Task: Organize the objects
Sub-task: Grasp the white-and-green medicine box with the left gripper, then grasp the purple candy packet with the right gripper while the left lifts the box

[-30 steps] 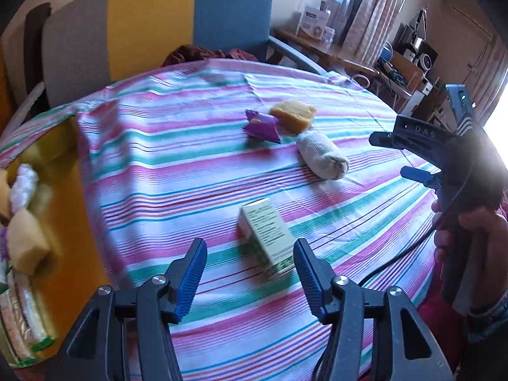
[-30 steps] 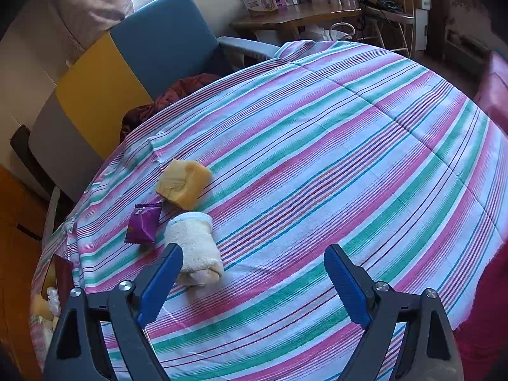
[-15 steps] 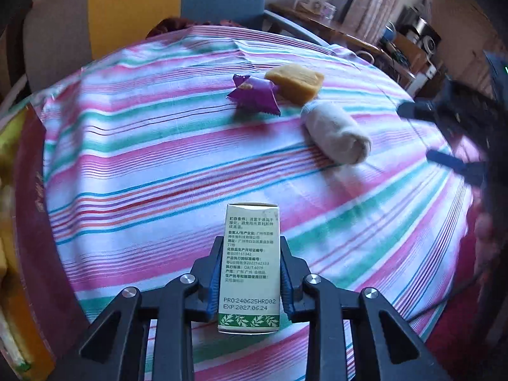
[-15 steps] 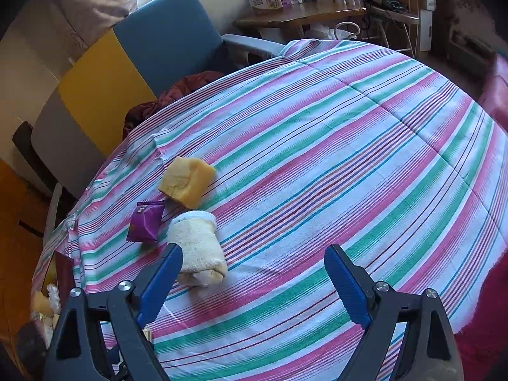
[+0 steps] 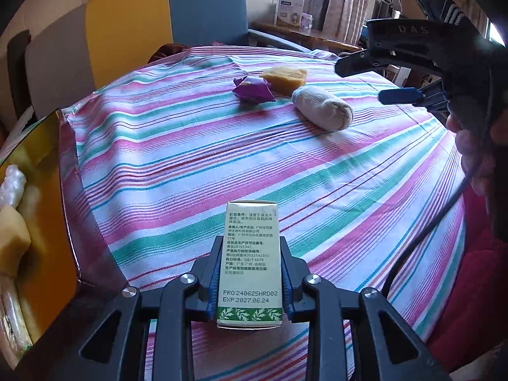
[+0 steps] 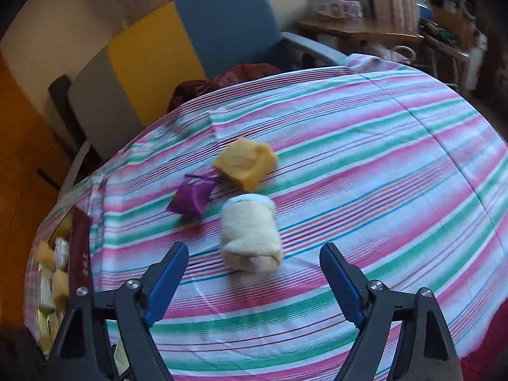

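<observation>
Clamping shut within the last second, the left hand-held gripper (image 5: 250, 281) had gone from standing open around the small pale-green cardboard box with printed text and a leaf band (image 5: 250, 263) to grasping it by its two long sides, the blue pads pressed flat against the card. A second earlier that box lay on the pink, green and white striped cloth of the surface (image 5: 177, 146); now it stood end-on between the jaws, near the camera. The right hand-held gripper (image 6: 254, 282) stayed released with nothing between its fingers, though its jaws had just been closing a little. It had swung across so that the rolled cream-white cloth bundle (image 6: 250, 233) sat just ahead of its gap, where before the bundle was off by the left finger. Beyond the bundle lay the crinkled purple foil snack packet (image 6: 193, 198) and the soft yellow sponge block (image 6: 246, 163), close together. At the near left edge stood the yellow-lined dark red tray (image 5: 47, 222), already holding sponges and wrapped items. Judging from this, one object was secured and probably bound for that tray, and the bundle looked like the right hand's next pick.
</observation>
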